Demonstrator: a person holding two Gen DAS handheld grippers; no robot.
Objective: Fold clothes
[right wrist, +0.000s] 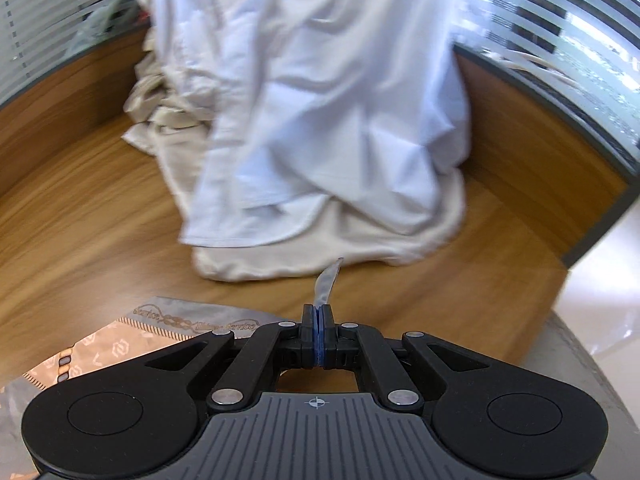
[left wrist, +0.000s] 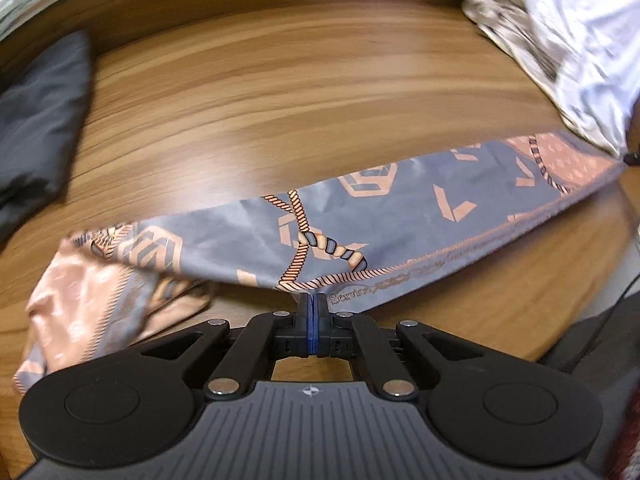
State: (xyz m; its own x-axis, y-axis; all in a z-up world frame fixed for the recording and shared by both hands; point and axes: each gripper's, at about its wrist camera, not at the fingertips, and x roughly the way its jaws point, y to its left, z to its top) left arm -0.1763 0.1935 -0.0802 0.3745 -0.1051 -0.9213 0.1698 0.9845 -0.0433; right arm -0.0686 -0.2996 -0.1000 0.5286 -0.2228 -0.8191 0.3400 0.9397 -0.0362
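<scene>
My left gripper [left wrist: 311,300] is clenched tight, its blue-padded fingers [left wrist: 304,316] pinching the near hem of the grey-and-peach printed silky scarf [left wrist: 360,216], right beside the lettering along the border. My right gripper [right wrist: 318,312] is likewise clamped down, with a thin grey corner of that same scarf [right wrist: 180,320] sticking up from between its pads. The scarf hangs stretched in a long band across the wood-grain table [left wrist: 280,100] in the left wrist view, its left end drooping in a loose crumple onto the tabletop, its right end running off toward the edge of the frame. I count one scarf, two grippers, one dark grey folded garment [left wrist: 36,128] at the far left of the table, and a heap of pale laundry [right wrist: 320,100]: a white sheet-like piece draped over a cream fabric [right wrist: 168,128], though I cannot tell how many separate items that heap contains. Both views are motion-blurred, the scarf's lettering is only partly legible, and the right gripper's body covers most of the scarf beneath it.
</scene>
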